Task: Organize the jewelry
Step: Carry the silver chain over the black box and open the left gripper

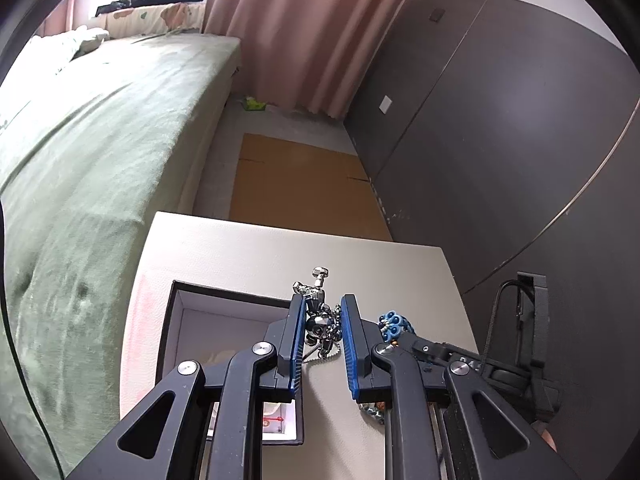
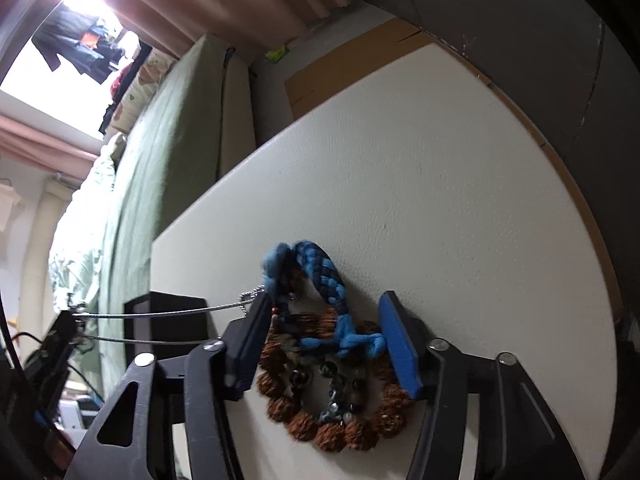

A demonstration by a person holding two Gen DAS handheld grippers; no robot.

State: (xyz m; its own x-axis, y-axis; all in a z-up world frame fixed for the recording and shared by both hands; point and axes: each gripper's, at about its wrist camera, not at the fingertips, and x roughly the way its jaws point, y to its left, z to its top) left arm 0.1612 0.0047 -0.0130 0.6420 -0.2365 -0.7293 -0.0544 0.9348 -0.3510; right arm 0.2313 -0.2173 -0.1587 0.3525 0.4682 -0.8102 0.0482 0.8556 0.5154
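In the left wrist view my left gripper [image 1: 322,316] has its blue pads on either side of a silver metal charm on a ball chain [image 1: 318,320] that lies on the white table [image 1: 248,256]; whether the pads touch it is unclear. An open dark jewelry box [image 1: 188,320] with white lining sits just left of it. In the right wrist view my right gripper [image 2: 326,320] is open around a blue braided bracelet [image 2: 320,280] lying over a brown seed-bead bracelet [image 2: 332,432] and a dark glass-bead bracelet [image 2: 340,384].
The table [image 2: 440,184] ends close ahead. Beyond it lie a cardboard sheet [image 1: 296,184] on the floor, a green bed [image 1: 100,152] to the left, pink curtains [image 1: 300,32] and a dark wardrobe [image 1: 500,120] to the right. The right gripper's body [image 1: 480,364] shows at the right.
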